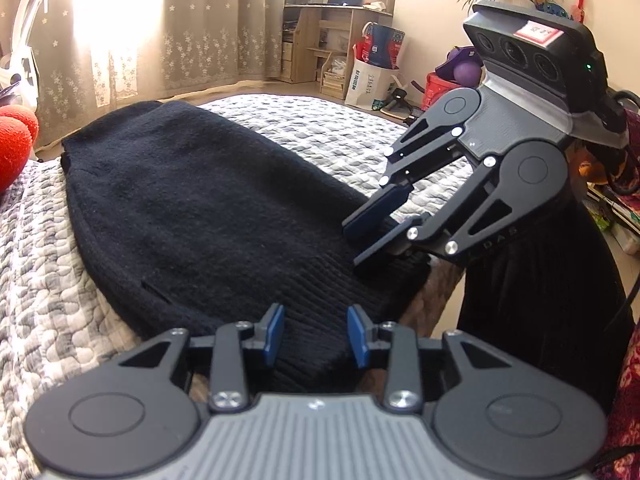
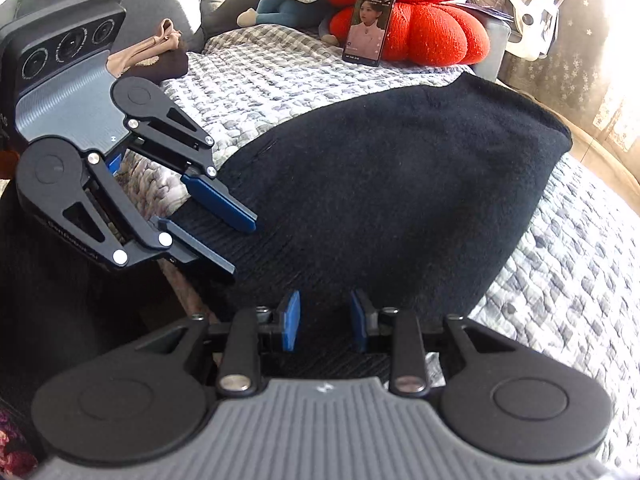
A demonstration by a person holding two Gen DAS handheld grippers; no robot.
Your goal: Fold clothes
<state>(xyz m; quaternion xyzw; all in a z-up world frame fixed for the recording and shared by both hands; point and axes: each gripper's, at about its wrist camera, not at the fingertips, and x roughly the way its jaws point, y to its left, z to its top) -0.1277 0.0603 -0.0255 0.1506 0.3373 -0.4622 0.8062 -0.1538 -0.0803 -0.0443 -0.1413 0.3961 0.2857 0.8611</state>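
One black sweater (image 1: 192,200) is lying flat on the quilt (image 1: 36,272), its ribbed hem hanging toward the near edge, probably so both claws can take it there. Two claws are hovering at that hem: the left gripper (image 1: 316,336) and right gripper (image 2: 325,320), each moderately parted and seemingly holding nothing. One phone (image 2: 368,26) is leaning beyond the sweater.

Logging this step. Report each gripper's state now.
Left gripper: open, holding nothing, at the black sweater's ribbed hem.
Right gripper: open, holding nothing, at the same hem.
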